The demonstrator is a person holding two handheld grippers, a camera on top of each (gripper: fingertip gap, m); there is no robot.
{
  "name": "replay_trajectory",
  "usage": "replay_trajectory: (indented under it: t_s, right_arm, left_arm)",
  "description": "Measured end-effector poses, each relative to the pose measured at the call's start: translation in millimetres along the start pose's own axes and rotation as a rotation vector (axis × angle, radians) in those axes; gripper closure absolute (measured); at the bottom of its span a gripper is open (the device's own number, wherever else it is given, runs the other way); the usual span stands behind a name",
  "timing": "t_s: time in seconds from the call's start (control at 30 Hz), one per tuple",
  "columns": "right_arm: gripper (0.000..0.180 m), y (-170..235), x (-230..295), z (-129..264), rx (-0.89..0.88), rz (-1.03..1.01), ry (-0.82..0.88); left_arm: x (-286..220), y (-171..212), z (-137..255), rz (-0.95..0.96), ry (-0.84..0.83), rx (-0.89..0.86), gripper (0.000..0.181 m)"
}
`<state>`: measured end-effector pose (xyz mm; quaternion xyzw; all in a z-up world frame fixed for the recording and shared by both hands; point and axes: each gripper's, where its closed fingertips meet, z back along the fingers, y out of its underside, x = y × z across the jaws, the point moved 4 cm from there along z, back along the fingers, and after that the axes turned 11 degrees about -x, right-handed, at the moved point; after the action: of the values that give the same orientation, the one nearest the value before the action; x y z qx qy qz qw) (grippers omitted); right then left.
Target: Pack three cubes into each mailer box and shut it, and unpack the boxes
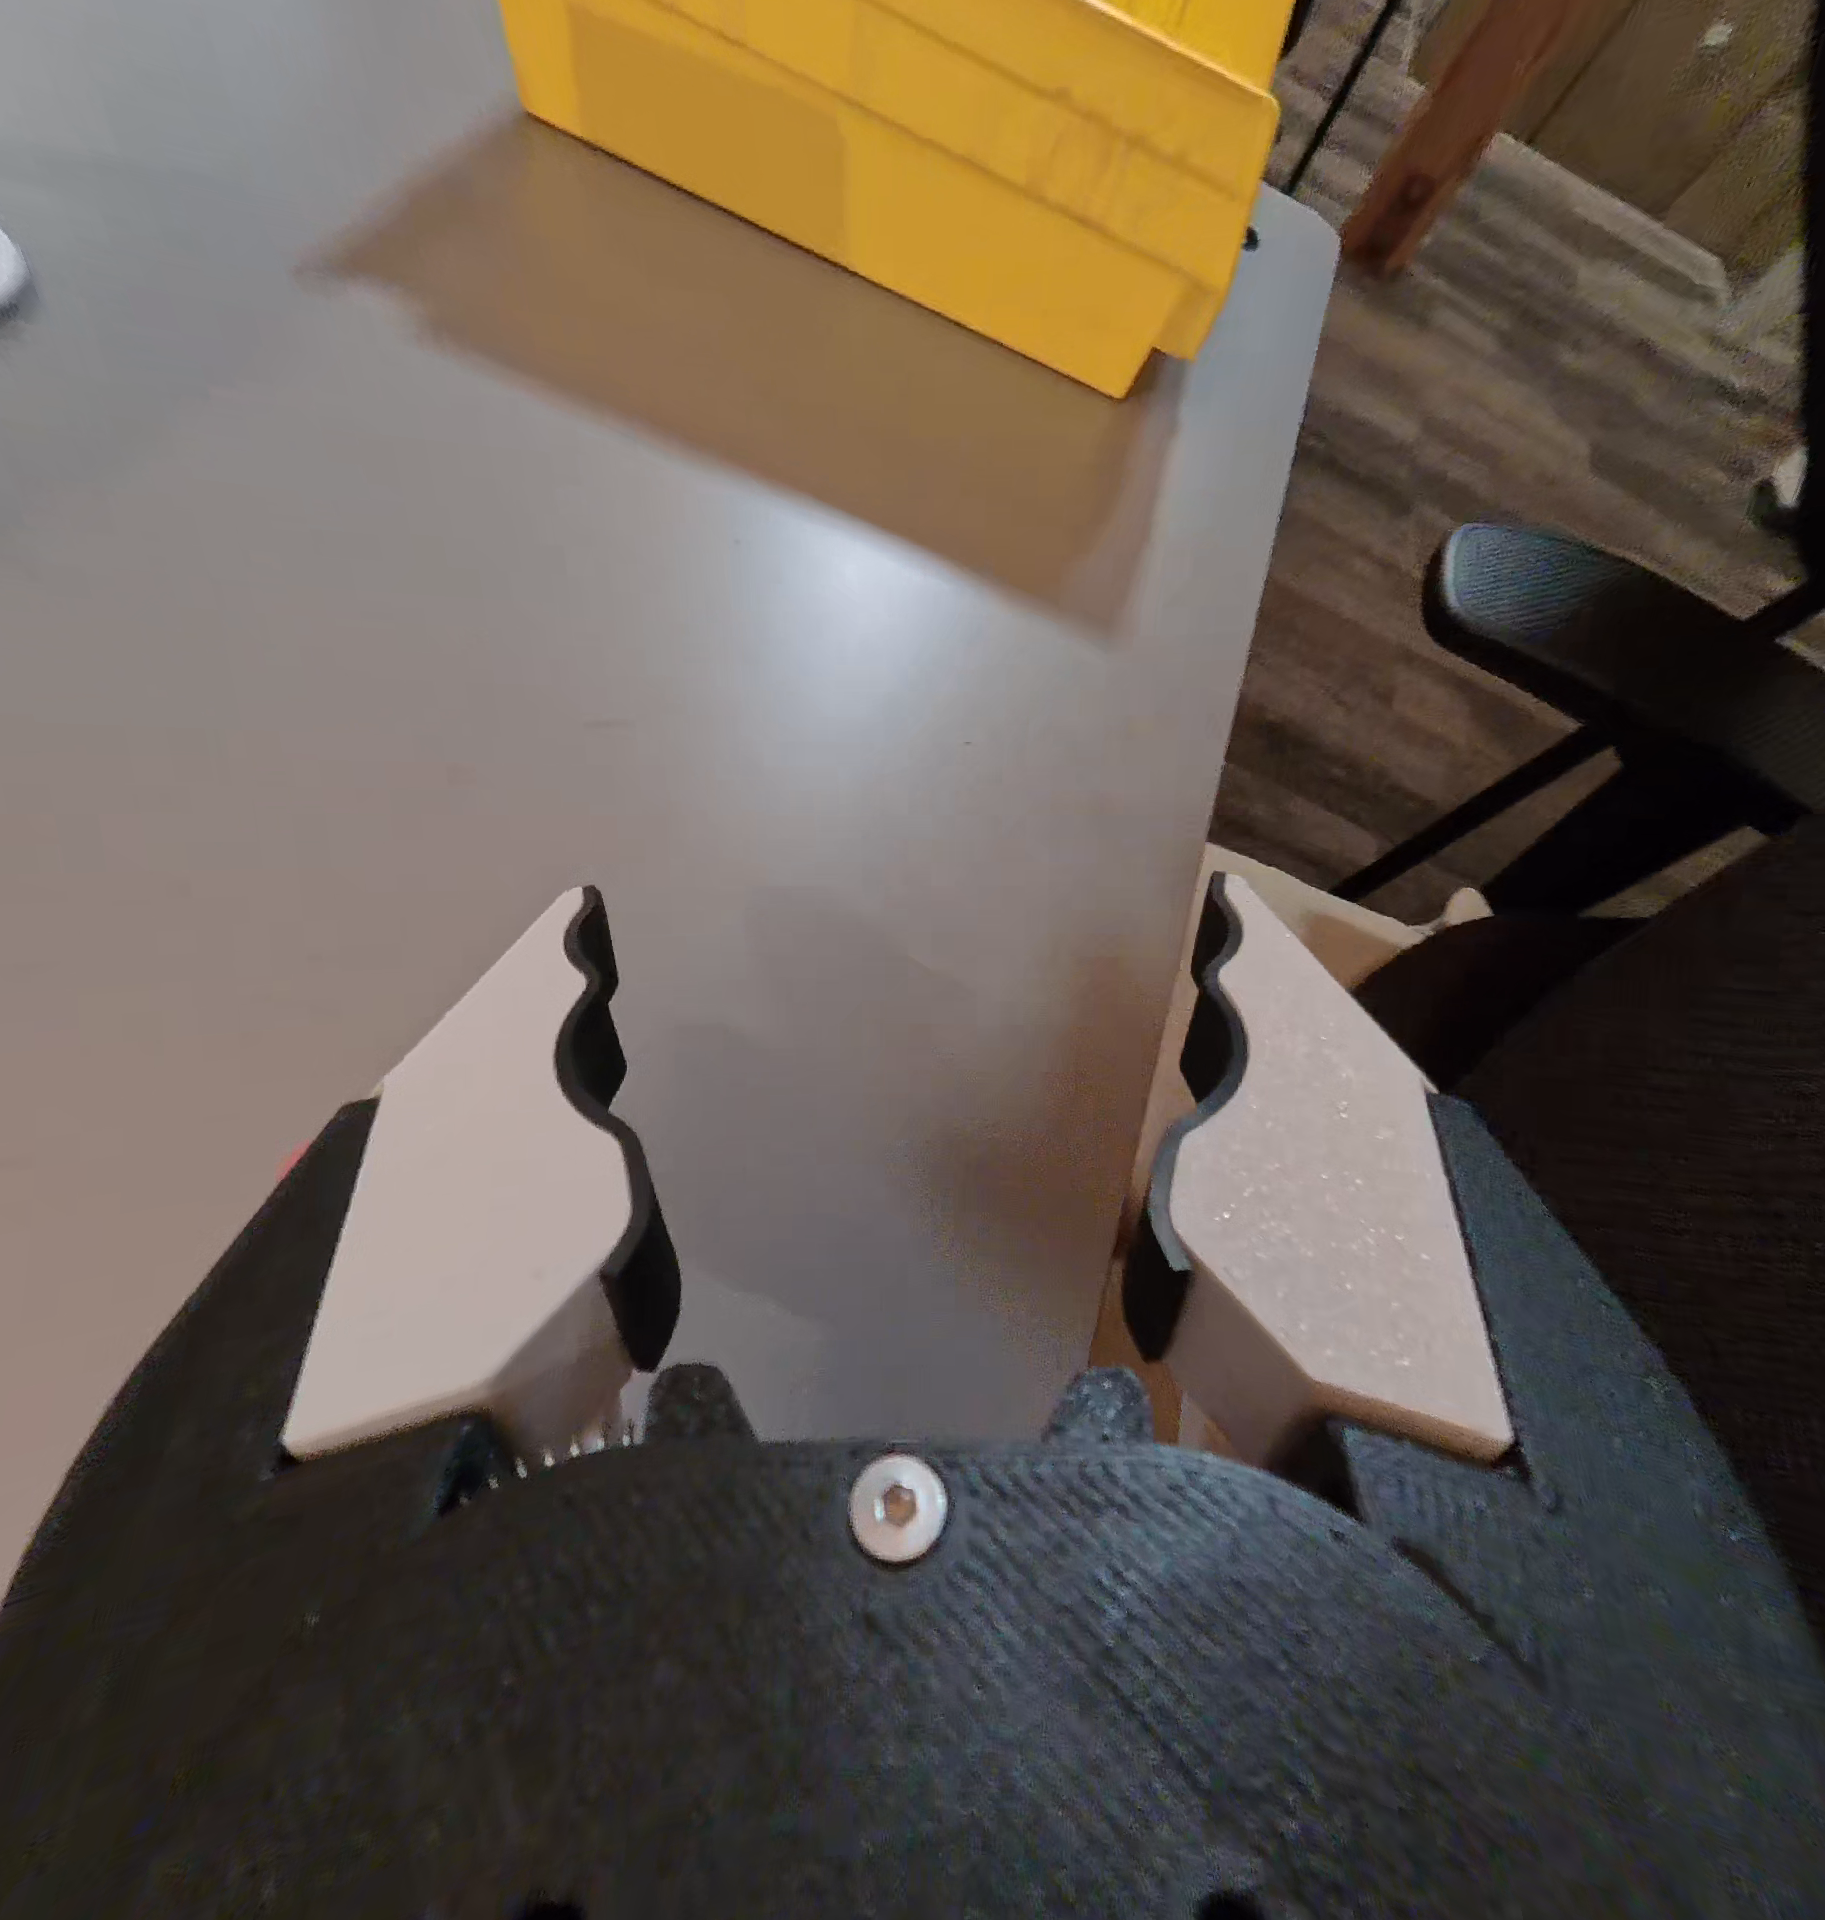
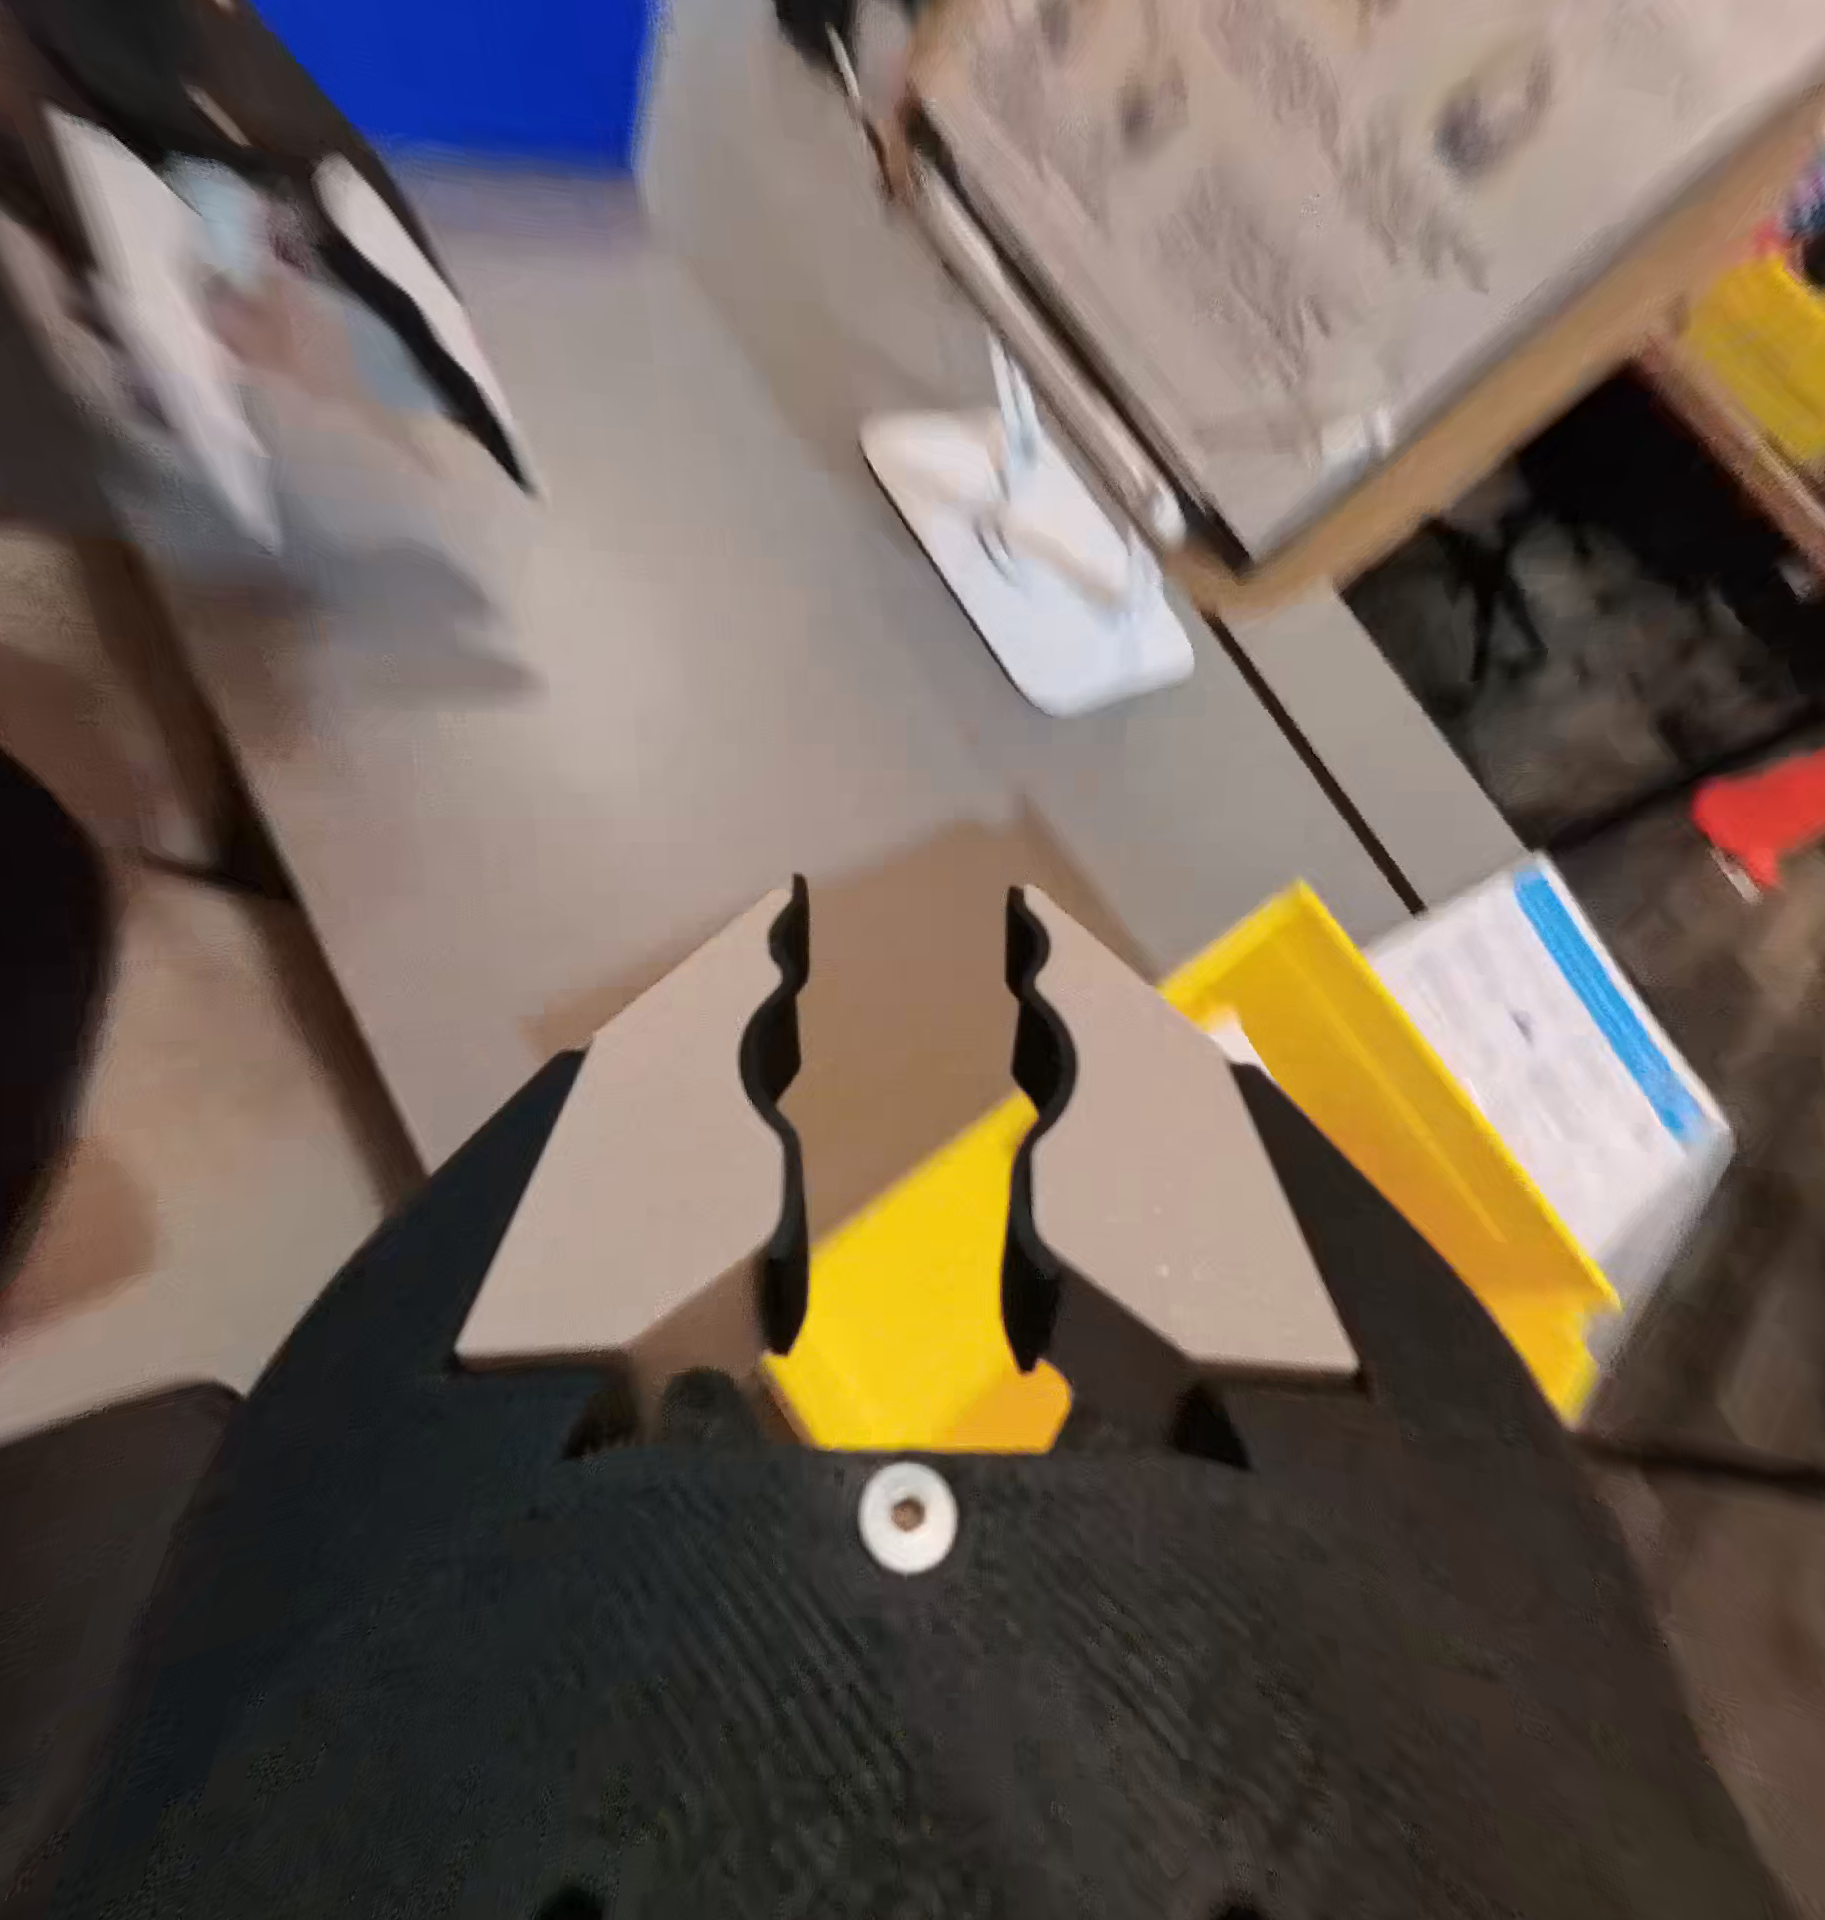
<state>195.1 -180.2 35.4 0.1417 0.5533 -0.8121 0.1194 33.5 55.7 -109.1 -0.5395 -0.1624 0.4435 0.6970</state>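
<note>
Over the grey table point(image 1: 472, 727), our left gripper point(image 1: 903, 1081) and right gripper point(image 2: 908, 1101) both gape, holding nothing, near the yellow bin point(image 1: 887, 156); we see no readable writing.

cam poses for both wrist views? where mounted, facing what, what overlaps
Left wrist view: on the left tongs, angled down along the grey table toward the yellow bin; both fingers show, apart, empty.
Right wrist view: on the right tongs, blurred, above the bin's corner; fingers apart, empty; the left tongs show top left.
Shared: bin, table, white stand base.
</note>
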Motion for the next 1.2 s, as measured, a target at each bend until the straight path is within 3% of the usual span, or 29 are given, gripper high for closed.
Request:
replay_trajectory:
  t_s: [0.1,0.17,0.23,0.37,0.5,0.73,0.97,1.07,1.2]
  right_arm:
    - [0.133,-31,52,-25,-0.147,-0.105,-0.21]
    - [0.109,-36,94,-50,-0.204,-0.234,-0.412]
    - [0.094,-36,132,-77,-0.264,-0.367,-0.572]
    - [0.08,-17,172,-142,-0.236,-0.483,-0.645]
    - [0.079,1,192,-173,-0.162,-0.56,-0.695]
    - [0.08,3,199,-185,-0.166,-0.545,-0.679]
    - [0.083,0,205,-197,-0.168,-0.547,-0.71]
    - [0.084,1,208,-200,-0.163,-0.515,-0.711]
    - [0.097,1,208,-200,-0.184,-0.522,-0.727]
  left_arm:
    - [14,-19,28,-0.032,-0.119,-0.057,0.082]
    - [26,-27,58,-0.062,-0.239,-0.071,0.093]
    - [36,-26,91,-0.117,-0.389,-0.052,0.091]
    - [55,-1,155,-0.224,-0.667,0.104,0.084]
    - [70,19,213,-0.315,-0.914,0.271,0.085]
    - [78,21,241,-0.336,-1.0,0.3,0.083]
    - [76,23,235,-0.278,-0.952,0.306,0.09]
    - [74,17,245,-0.25,-0.931,0.265,0.092]
    - [91,-13,287,-0.238,-0.964,0.126,0.101]
